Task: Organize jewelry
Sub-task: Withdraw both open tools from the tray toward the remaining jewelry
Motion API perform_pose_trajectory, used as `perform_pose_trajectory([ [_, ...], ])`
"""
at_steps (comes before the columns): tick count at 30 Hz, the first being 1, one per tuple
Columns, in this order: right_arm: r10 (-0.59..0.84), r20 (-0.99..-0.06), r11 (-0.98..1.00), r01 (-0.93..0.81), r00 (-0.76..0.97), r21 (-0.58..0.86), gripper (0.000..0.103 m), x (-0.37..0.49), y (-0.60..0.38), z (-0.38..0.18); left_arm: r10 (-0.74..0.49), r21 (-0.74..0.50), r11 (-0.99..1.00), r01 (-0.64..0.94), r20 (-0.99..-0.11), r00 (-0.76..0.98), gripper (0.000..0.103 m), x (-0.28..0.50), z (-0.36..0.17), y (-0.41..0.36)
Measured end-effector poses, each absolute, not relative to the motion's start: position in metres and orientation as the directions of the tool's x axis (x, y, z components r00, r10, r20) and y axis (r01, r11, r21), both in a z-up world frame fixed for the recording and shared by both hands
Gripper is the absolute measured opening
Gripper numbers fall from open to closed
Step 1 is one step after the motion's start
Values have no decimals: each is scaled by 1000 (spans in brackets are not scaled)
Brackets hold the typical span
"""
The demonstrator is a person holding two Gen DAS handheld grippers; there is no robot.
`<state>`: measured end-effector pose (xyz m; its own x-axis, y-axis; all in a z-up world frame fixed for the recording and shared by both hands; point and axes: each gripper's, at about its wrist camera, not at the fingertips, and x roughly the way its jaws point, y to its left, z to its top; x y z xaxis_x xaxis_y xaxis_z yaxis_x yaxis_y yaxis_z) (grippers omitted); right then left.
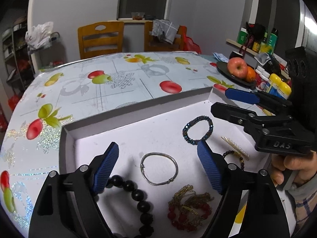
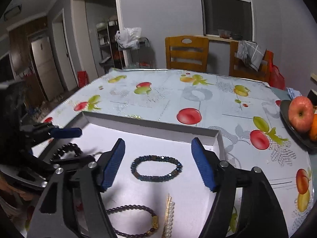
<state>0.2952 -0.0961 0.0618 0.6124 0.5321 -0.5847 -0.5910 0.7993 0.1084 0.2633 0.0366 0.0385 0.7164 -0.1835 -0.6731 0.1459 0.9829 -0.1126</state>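
A shallow white box (image 1: 111, 117) (image 2: 150, 126) on the table holds the jewelry. My left gripper (image 1: 158, 148) is open above a silver bangle (image 1: 158, 168), which lies loose between and below its blue pads. Black beads (image 1: 136, 196) and a red-and-gold chain piece (image 1: 188, 208) lie nearer the camera. My right gripper (image 2: 158, 148) is open over a dark blue beaded bracelet (image 2: 156, 168) (image 1: 198, 129) that rests flat on the box floor. A purple bead bracelet (image 2: 134, 220) and a pearl hairpin (image 2: 169, 214) (image 1: 235, 146) lie near its base. Nothing is held.
The table wears a fruit-print cloth (image 2: 198, 99). A dark plate with an apple (image 1: 236, 66) (image 2: 300, 114) and an orange stands at the right, with bottles (image 1: 277, 85) beside it. Two wooden chairs (image 1: 100, 38) stand behind the table. A hand (image 1: 287, 166) grips the right tool.
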Motion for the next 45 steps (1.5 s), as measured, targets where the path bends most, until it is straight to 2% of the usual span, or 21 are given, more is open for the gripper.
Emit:
perform_pose_trajectory([
  [5, 534, -593, 806, -575, 603, 143, 72, 296, -101, 64, -143, -88, 990, 113, -677, 722, 87, 257, 45, 39],
  [11, 551, -554, 809, -562, 624, 171, 86, 283, -121, 93, -120, -87, 993, 84, -650, 750, 89, 230, 61, 49],
  [13, 552, -536, 813, -556, 639, 173, 95, 273, -129, 104, -110, -91, 994, 67, -651, 751, 90, 222, 63, 52],
  [15, 558, -517, 812, -557, 649, 177, 97, 263, -137, 113, -107, -101, 993, 55, -649, 753, 90, 213, 64, 54],
  [24, 544, -518, 818, -554, 660, 153, 97, 212, -161, 116, -120, -82, 993, 89, -624, 772, 91, 158, 61, 44],
  [45, 462, -679, 828, -551, 570, 101, 97, 131, -196, 40, -192, -65, 978, 198, -655, 730, 91, 82, 27, 5],
])
